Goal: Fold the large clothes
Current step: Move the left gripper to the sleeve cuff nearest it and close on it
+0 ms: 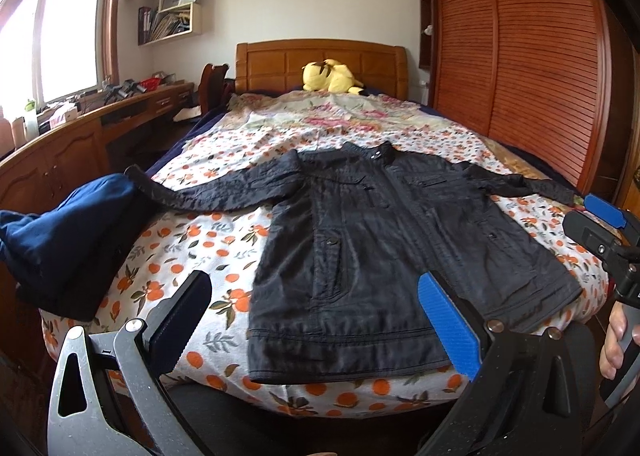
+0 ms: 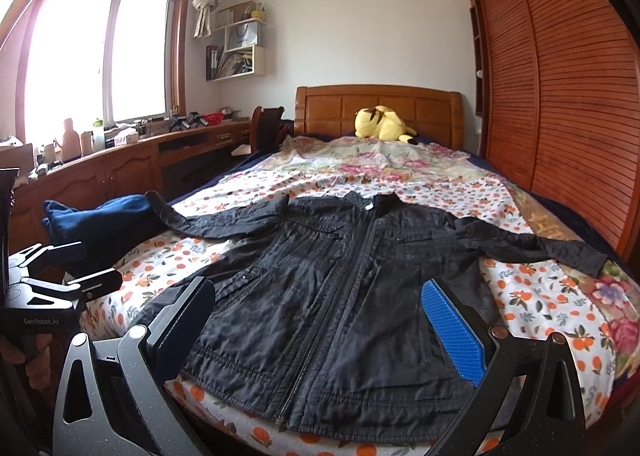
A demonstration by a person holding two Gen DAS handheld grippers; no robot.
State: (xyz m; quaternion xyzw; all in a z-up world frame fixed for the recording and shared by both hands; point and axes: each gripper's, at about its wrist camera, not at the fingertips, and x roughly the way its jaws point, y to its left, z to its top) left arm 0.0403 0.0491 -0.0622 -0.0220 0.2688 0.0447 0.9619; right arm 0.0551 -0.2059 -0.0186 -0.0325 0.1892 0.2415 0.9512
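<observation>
A black zip jacket lies flat and face up on the bed, hem toward me, both sleeves spread out sideways. My left gripper hovers open above the hem's left half, touching nothing. My right gripper hangs open over the lower front of the jacket, also empty. Each gripper shows in the other's view: the right one at the far right edge, the left one at the left edge.
The bed carries an orange-print sheet and a floral cover farther back. A dark blue garment sits on its left edge near the jacket's sleeve. A yellow plush toy rests by the headboard. A wooden desk runs along the left, a louvred wardrobe stands right.
</observation>
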